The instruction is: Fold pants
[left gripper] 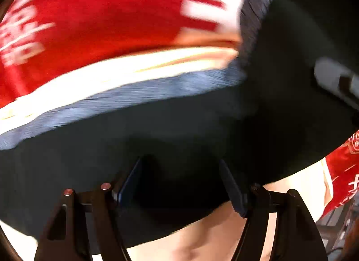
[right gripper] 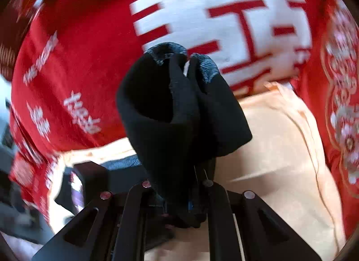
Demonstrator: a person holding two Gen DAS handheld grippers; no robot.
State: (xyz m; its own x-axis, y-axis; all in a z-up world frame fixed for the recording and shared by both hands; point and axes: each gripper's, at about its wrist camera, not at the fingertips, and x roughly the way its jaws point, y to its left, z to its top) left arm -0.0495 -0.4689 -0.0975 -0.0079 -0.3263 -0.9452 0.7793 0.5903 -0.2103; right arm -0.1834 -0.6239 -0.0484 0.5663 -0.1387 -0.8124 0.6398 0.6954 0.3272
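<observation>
The black pants (left gripper: 170,130) fill the left wrist view, with a ribbed grey-blue band (left gripper: 125,97) along their far edge. My left gripper (left gripper: 180,164) has a thick bunch of this cloth between its blue pads (left gripper: 128,187), and the jaws stand partly closed on it. In the right wrist view a folded hank of the pants (right gripper: 170,112) stands up out of my right gripper (right gripper: 193,191). That gripper is shut on the cloth and its fingertips are buried in it. The ribbed band (right gripper: 167,51) shows at the top of the hank.
A red blanket with large white characters (right gripper: 94,43) covers the far side. A cream sheet (right gripper: 276,148) lies under and near the pants. A blurred dark grey device part (left gripper: 336,79) crosses the upper right of the left wrist view. Cluttered floor shows at the far left (right gripper: 9,202).
</observation>
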